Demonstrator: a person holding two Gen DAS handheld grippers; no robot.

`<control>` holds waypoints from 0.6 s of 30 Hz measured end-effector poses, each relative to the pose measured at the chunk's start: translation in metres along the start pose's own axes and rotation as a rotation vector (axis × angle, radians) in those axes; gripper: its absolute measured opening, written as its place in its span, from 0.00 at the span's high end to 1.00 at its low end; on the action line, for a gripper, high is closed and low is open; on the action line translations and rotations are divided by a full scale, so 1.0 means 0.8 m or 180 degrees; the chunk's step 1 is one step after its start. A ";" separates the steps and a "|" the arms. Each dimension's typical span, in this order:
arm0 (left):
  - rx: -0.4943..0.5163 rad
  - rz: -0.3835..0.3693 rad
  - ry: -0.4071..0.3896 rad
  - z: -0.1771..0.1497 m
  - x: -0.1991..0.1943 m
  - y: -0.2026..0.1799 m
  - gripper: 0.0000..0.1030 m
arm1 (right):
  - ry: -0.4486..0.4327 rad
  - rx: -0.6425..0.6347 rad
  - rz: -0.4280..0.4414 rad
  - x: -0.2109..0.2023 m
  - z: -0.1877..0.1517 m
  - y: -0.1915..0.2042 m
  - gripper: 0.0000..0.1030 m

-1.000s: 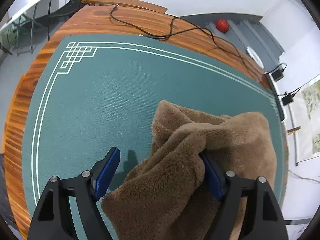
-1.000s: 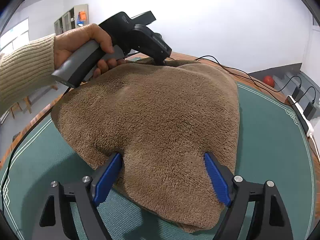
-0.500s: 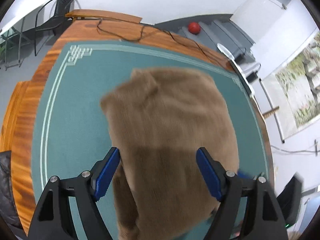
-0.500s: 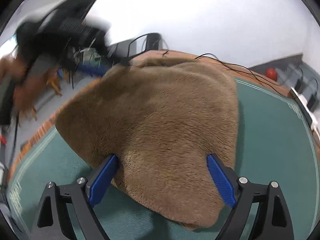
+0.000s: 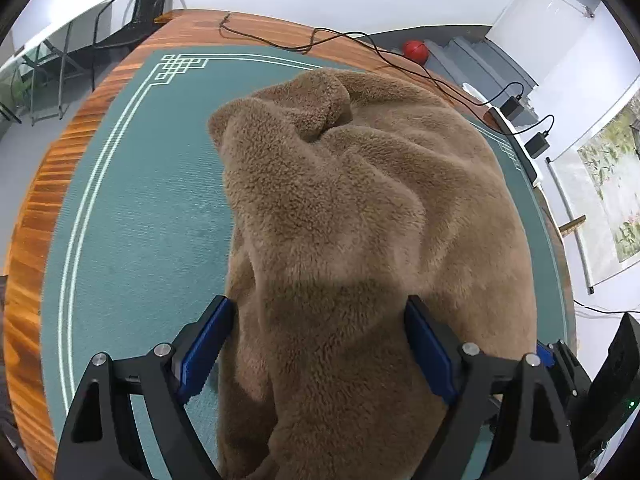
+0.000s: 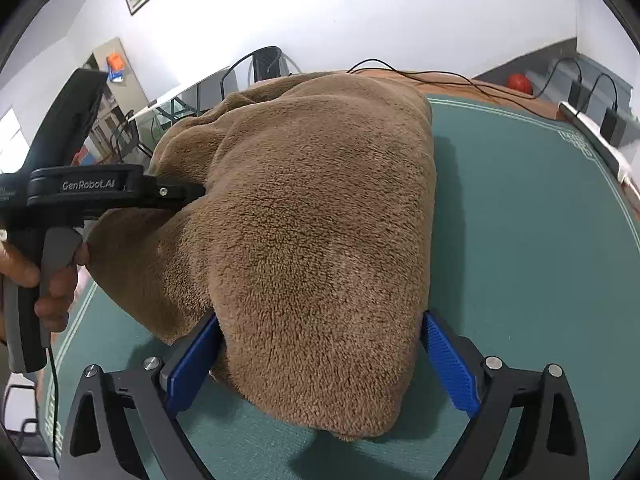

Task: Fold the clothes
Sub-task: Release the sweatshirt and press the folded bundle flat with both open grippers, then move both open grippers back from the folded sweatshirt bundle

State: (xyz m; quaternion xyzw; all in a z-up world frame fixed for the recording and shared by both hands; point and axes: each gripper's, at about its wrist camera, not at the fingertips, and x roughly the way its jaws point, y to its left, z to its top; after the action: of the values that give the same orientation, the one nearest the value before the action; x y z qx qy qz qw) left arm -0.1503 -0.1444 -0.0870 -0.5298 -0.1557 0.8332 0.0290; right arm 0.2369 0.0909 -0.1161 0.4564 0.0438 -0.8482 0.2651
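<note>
On the worktop (image 5: 36, 208), a green mat (image 5: 152, 208) covers the middle and leaves a wooden border bare along the far and left edges. The single garment (image 5: 360, 208), a brown fleece piece, lies bunched on the mat, nearer the right edge than the left, with a rolled lump at its far end toward the far edge. It looks heaped rather than flat, so the fold is judged barely begun or just dropped into place.

Two tools work it. The left hand-held gripper (image 5: 316, 344) straddles the near left side of the garment; its jaws are opening, with fleece between them and the blue pads (image 5: 204, 344) looking clear of the pile. The right hand-held gripper (image 6: 320, 354) straddles the near right corner of the garment; its jaws are opening too, cloth between them and no pinch seen. Both spread this way suggests a release after laying the cloth down.

In the right wrist view a hand (image 6: 48, 280) grips the handle of the left tool, whose tip is buried in fleece at the garment's left side.

Count: one garment, two tools, one hand seen, one cable (image 5: 320, 38) trailing along the far wooden border, one red ball (image 5: 415, 49) on the floor beyond the far right corner.
</note>
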 end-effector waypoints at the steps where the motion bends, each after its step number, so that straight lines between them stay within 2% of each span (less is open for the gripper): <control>1: -0.0015 0.0042 0.0009 -0.001 -0.005 -0.002 0.14 | -0.0010 -0.0006 -0.0003 -0.004 -0.002 0.000 0.06; 5: 0.0003 0.0422 -0.0032 -0.014 -0.033 -0.021 0.12 | -0.0088 0.0009 -0.0075 -0.035 -0.006 -0.009 0.04; 7: 0.0042 0.0558 -0.0064 -0.022 -0.048 -0.034 0.04 | -0.0114 0.0062 -0.0115 -0.061 -0.018 -0.017 0.04; 8: 0.0043 0.0552 -0.0105 -0.030 -0.057 -0.040 0.01 | -0.0120 0.0111 -0.0143 -0.072 -0.020 -0.022 0.04; 15: -0.0001 0.0465 -0.0298 -0.084 -0.117 -0.095 0.00 | -0.0182 0.0457 -0.0213 -0.125 -0.044 -0.054 0.04; 18: -0.0004 0.0545 -0.0385 -0.106 -0.141 -0.115 0.00 | -0.0214 0.0509 -0.0144 -0.146 -0.066 -0.059 0.04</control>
State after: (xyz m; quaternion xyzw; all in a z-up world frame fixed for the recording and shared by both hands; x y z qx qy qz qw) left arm -0.0362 -0.0613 0.0050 -0.4900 -0.1118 0.8630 -0.0521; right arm 0.3053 0.1958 -0.0619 0.4463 -0.0227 -0.8696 0.2099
